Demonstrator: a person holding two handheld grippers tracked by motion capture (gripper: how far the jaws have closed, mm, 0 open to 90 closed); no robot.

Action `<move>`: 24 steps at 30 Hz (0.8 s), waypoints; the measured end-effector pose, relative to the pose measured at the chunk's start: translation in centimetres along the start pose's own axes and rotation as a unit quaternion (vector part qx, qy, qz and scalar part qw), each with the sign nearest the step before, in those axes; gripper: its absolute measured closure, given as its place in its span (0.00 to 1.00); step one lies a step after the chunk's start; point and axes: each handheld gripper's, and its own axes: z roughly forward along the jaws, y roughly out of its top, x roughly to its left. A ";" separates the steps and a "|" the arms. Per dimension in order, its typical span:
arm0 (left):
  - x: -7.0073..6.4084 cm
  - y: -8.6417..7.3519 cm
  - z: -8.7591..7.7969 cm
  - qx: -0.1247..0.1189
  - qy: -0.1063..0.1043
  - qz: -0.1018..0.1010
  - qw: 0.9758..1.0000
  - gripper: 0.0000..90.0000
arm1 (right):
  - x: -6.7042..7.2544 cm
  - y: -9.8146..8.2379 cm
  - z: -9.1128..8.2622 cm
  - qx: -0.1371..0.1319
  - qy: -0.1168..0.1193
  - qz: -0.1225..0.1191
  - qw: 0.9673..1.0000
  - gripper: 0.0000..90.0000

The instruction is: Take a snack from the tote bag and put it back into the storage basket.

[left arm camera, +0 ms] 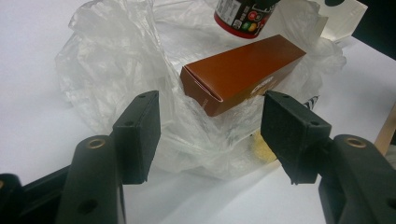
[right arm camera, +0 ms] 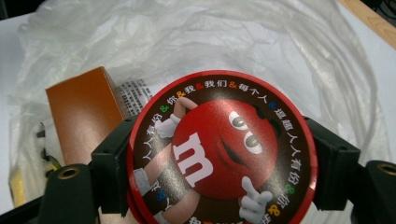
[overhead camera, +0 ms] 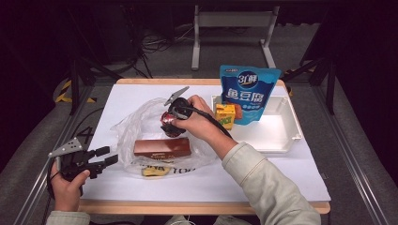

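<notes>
1. Two tools are at work: our right tool (right arm camera: 219, 186) is clamped on the round candy tub (right arm camera: 223, 161), one pad on each side of its wall just under the red lid; our left tool (overhead camera: 105, 156) stands apart with nothing between its pads.
2. We judge the tub stiff and fairly light, but its round printed wall looks smooth, so it could turn or slip in a loose grip. Holding across the widest part, as we do now, looks the safest place.
3. The tub (overhead camera: 169, 123) hangs above the open plastic bag (overhead camera: 136, 126), just over the brown box (overhead camera: 162, 147) that lies in the bag on the white surface (overhead camera: 206, 180).
4. Our right hand (overhead camera: 195, 123) reaches in from the right with the forearm slanting across the surface, the tool pointing down and left into the bag's mouth.
5. Our left hand (overhead camera: 68, 180) rests at the surface's near left edge, its tool held level and aimed at the bag and box (left arm camera: 243, 72).
6. The bag is thin and soft, so we expect it to cling to or drag on the tub.
</notes>
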 end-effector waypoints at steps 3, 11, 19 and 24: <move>0.0 0.0 0.1 0.003 -0.003 -0.001 1.000 0.43 | 0.1 0.4 -0.6 -0.002 0.004 -0.006 1.000 0.28; -0.1 0.0 0.1 0.003 -0.003 -0.003 1.000 0.43 | 0.3 1.4 -2.5 -0.012 0.008 -0.018 1.000 0.28; -0.1 0.0 0.1 0.003 -0.003 -0.003 1.000 0.43 | 0.5 1.9 -3.9 -0.017 0.011 -0.023 1.000 0.28; 0.0 0.0 0.1 0.003 -0.003 -0.002 1.000 0.43 | 0.3 1.9 -4.8 -0.021 0.011 -0.019 1.000 0.28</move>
